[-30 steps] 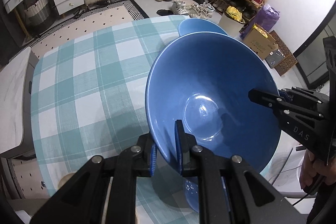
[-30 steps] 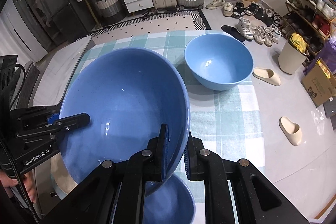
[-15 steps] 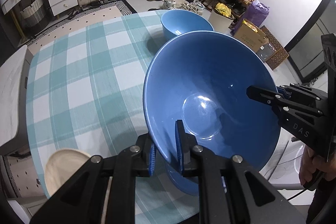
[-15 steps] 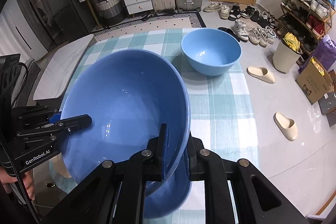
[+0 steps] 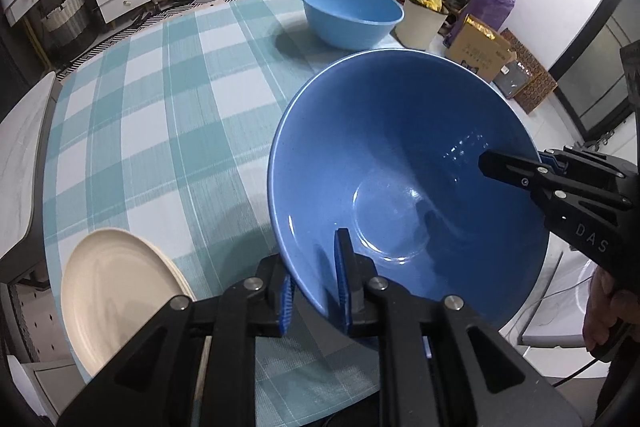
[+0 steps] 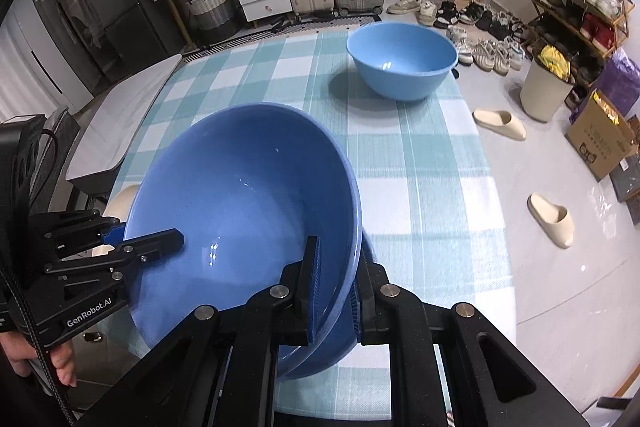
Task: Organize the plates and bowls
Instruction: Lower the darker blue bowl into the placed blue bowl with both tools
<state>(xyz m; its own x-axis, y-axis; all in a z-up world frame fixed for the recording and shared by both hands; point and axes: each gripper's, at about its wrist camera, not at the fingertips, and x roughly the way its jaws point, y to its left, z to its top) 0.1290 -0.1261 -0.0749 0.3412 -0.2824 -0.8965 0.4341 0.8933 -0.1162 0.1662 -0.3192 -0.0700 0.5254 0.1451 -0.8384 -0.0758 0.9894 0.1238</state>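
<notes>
Both grippers hold one large dark blue bowl (image 5: pixel 400 171) by opposite sides of its rim. My left gripper (image 5: pixel 316 291) is shut on its near rim; it shows in the right wrist view (image 6: pixel 140 239) at the bowl's left. My right gripper (image 6: pixel 332 287) is shut on the bowl's (image 6: pixel 240 211) right rim and shows at the right in the left wrist view (image 5: pixel 516 167). A second dark blue bowl (image 6: pixel 340 343) sits just beneath it, nearly nested. A light blue bowl (image 5: pixel 351 14) (image 6: pixel 402 58) stands at the table's far side. A cream plate (image 5: pixel 116 291) lies at the near left.
The table has a teal checked cloth (image 5: pixel 160 115). A white side surface (image 6: pixel 124 123) adjoins its left edge. On the floor beyond are slippers (image 6: pixel 550 219), a bin (image 6: pixel 546 89), a cardboard box (image 6: pixel 604 143), shoe racks and suitcases.
The held bowl came back toward the near edge and down over the second dark blue bowl. The far light blue bowl and the cream plate came into fuller view.
</notes>
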